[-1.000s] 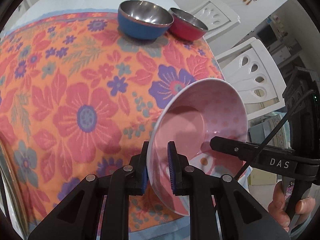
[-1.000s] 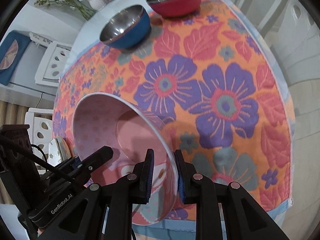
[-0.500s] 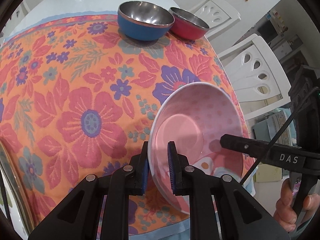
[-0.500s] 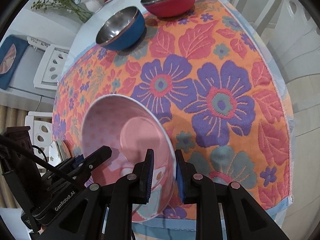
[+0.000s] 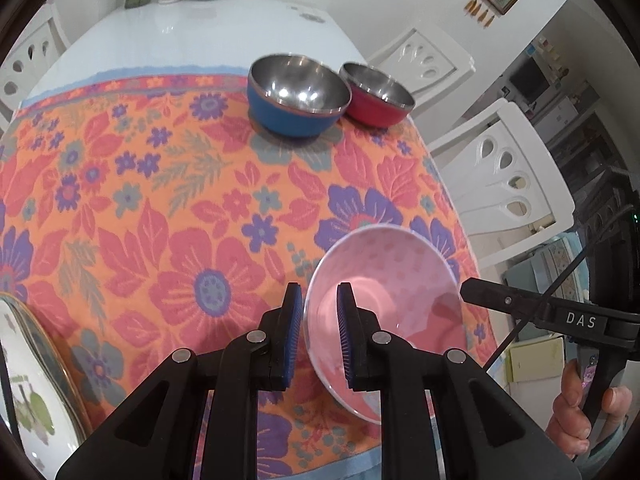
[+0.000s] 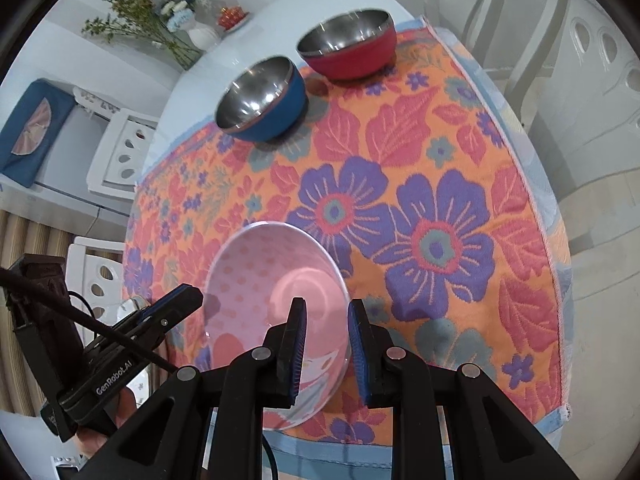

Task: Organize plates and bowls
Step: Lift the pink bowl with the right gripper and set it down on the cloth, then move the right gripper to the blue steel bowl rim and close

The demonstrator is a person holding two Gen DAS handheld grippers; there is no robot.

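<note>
Table [image 5: 168, 36]: white top, its near half under an orange floral cloth [image 5: 132, 216] that serves as the working surface for the sorting.
Steel bowls: a blue bowl [image 5: 298, 96] and a red bowl [image 5: 378, 96] stand upright, rims almost touching, at the cloth's far edge, apparently the spot where bowls are being gathered.
Pink bowl [image 5: 384, 300]: held clear of the cloth near the table's front edge, tipped so its mouth faces up and away from the cameras; the two-sided grip likely steadies a wide, light vessel.
Its looks: pale pink inside with faint dots, a thin white rim, and a printed figure near the base, partly hidden.
Left gripper [image 5: 319, 334]: jaws narrow, pinching the bowl's rim, one pad inside and one outside.
Right gripper [image 6: 325, 348]: likewise clamped narrow on the opposite rim.
Plate [image 5: 28, 392]: a white, leaf-patterned edge shows at the left wrist view's lower left.
</note>
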